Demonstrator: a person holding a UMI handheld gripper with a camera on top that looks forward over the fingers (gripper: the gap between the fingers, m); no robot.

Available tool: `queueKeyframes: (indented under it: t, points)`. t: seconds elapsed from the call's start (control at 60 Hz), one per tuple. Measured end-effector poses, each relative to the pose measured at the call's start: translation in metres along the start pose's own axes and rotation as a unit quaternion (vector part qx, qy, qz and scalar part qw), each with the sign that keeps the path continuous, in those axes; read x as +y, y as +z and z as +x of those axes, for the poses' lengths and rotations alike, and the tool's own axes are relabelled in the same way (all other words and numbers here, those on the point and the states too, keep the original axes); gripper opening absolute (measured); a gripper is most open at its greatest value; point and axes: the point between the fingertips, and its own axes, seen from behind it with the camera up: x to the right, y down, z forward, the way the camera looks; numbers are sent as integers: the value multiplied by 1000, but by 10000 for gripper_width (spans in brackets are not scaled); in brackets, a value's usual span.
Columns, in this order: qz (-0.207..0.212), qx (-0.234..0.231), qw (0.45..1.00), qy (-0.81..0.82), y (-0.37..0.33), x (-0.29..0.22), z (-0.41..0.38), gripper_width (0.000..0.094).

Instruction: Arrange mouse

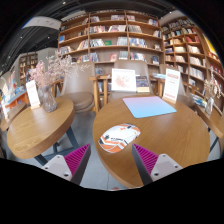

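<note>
The hand-held gripper [108, 160] has its two fingers spread well apart, nothing held between them; each finger carries a magenta pad [77, 156] on its inner face, the left one low and near, the right one matching it across the gap. Just beyond the fingertips, near the left edge of a round light-wood worktop [165, 135], lies a small white computer mouse [119, 139]; it rests on a white mouse mat printed with orange and dark markings [119, 136], and it sits ahead of the fingers rather than between them, untouched. Farther back on the same worktop lies a pale blue rectangular sheet [149, 106], flat, well apart from the mat; behind it stands an upright white display card [124, 80], and to the far right another upright white sign with red print [171, 83]. To the left is a second round wooden table [35, 128], separate from the first; on it stands a vase of pale pink dried flowers [49, 75] beside a small upright white card [33, 93]. Tall wooden bookshelves filled with books [110, 35] line the far wall.
</note>
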Motion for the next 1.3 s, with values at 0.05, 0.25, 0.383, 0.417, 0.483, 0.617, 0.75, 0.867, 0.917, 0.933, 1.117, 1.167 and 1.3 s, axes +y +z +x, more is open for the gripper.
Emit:
queueKeyframes:
  t: [0.05, 0.25, 0.383, 0.417, 0.483, 0.617, 0.75, 0.867, 0.917, 0.933, 1.117, 1.167, 1.3]
  points:
    - [-5, -1, 1000, 1, 7, 0, -1, 851]
    - [-21, 8, 1000, 1, 35, -3, 0, 856]
    - [-28, 11, 1000, 0, 52, -9, 1, 860]
    - [-30, 11, 999, 3, 56, -11, 1, 861]
    - [-33, 9, 999, 5, 65, -15, 1, 860]
    - [-43, 5, 999, 9, 81, -24, -1, 858]
    - [-51, 4, 999, 8, 95, -31, -4, 855]
    - [-53, 4, 999, 7, 104, -35, -6, 851]
    - [-54, 6, 999, 4, 107, -37, -6, 841]
    - [-54, 7, 998, 3, 107, -37, -5, 836]
    - [-51, 24, 998, -3, 112, -38, 5, 632]
    - [-49, 23, 999, 5, 114, -40, 5, 510]
    - [-66, 27, 997, 8, 112, -39, 9, 446]
